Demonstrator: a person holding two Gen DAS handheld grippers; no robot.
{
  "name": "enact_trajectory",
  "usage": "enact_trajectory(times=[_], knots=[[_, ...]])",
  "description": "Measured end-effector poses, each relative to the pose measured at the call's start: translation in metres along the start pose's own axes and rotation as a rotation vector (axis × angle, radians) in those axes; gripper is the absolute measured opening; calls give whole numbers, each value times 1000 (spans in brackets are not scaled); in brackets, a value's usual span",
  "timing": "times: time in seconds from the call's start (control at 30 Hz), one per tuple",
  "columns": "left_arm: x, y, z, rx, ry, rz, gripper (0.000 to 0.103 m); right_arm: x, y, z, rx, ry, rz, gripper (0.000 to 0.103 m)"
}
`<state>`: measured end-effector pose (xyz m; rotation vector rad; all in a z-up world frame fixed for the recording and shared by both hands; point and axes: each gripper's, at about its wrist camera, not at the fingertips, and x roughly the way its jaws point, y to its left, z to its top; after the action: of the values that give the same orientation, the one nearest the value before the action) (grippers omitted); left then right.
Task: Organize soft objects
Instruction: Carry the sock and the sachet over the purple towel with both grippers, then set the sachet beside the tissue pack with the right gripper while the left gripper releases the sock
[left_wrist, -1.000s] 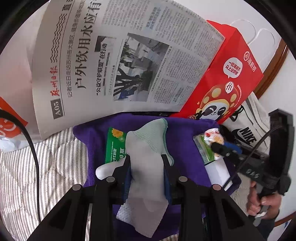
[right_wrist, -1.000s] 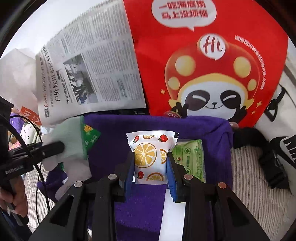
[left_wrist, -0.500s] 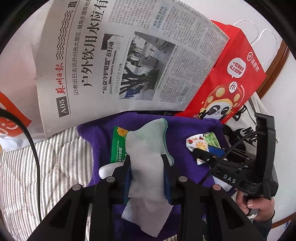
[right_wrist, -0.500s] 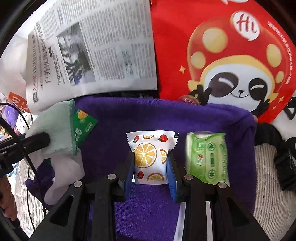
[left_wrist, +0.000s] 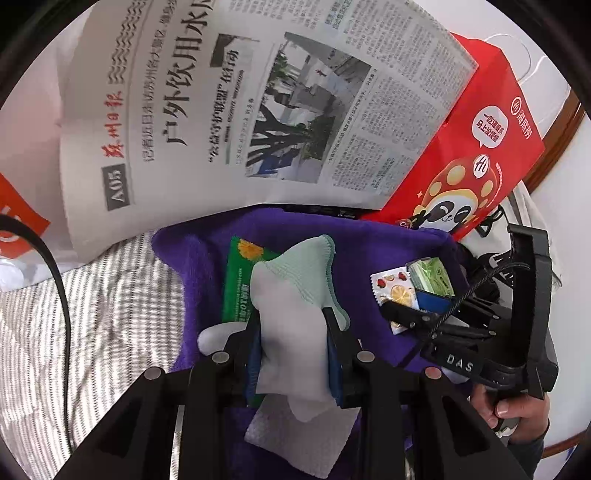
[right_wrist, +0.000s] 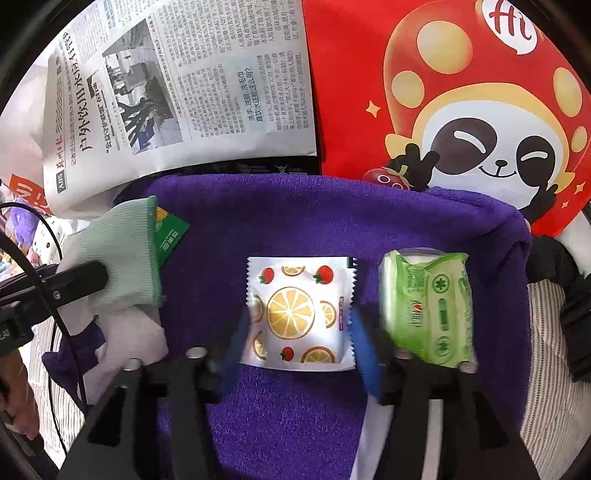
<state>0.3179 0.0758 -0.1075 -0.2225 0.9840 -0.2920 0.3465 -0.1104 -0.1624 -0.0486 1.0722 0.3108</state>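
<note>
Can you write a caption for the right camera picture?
Right hand-held gripper just opened around white fruit-print packet on purple towel.

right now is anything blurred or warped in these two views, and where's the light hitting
Right wrist view: the right gripper has its blue pads smeared by motion, its jaws having just been opening, while the fruit-print packet between them stays sharp and sunlit. Left wrist view: sharp throughout; the fisheye bends the newspaper; sunlight falls on the striped bedding.

We see bright daylight, glare on the newspaper (left_wrist: 258, 110), fisheye bending with dark corners, and motion blur on the right gripper (right_wrist: 295, 328) fingers.
</note>
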Motion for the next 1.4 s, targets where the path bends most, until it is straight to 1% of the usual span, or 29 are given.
enact_trajectory(times=[0.07, 0.17, 0.33, 0.4, 0.43, 0.5, 0.63, 0.77, 0.87, 0.93, 0.97, 1.0, 1.13, 1.2, 1.27, 1.3, 1.4], knots=[[7, -3, -1, 5, 9, 15, 29, -3, -1, 0, 2, 0, -3, 60], [16, -6, -3, 17, 24, 41, 30, -16, -6, 4, 2, -8, 15, 60], [21, -7, -5, 25, 24, 63, 30, -39, -14, 6, -18, -60, -55, 61], [23, -9, -5, 35, 24, 75, 33, -46, -15, 6, -15, -81, -54, 65], [25, -10, -5, 41, 28, 84, 34, -47, -16, 7, -15, -88, -45, 67], [29, -13, -6, 43, 30, 90, 35, -46, -18, 7, -4, -97, -18, 68], [33, -17, -5, 43, 33, 87, 38, -26, -19, 9, 0, -56, 4, 68], [32, -18, -5, 47, 39, 84, 45, -28, -8, 0, -22, -65, -22, 68], [29, -18, -3, 55, 42, 76, 55, -36, -10, 0, -15, -87, -27, 68], [28, -20, -3, 62, 46, 69, 57, -42, -13, -1, -12, -94, -35, 68], [27, -20, -2, 65, 45, 69, 61, -46, -15, -2, -14, -99, -46, 68], [26, -21, -1, 64, 42, 72, 65, -50, -17, -3, -15, -105, -55, 68], [17, -20, 2, 45, 14, 46, 69, -71, -20, -10, -14, -130, -93, 68], [11, -21, 4, 44, 4, 40, 76, -83, -24, -15, 5, -143, -107, 68], [6, -22, 4, 57, -8, 64, 77, -95, -29, -25, 31, -150, -109, 68], [4, -23, 5, 60, -12, 92, 77, -100, -31, -31, 40, -146, -111, 68], [-3, -23, 6, 54, -13, 109, 77, -115, -32, -57, 40, -128, -146, 68]])
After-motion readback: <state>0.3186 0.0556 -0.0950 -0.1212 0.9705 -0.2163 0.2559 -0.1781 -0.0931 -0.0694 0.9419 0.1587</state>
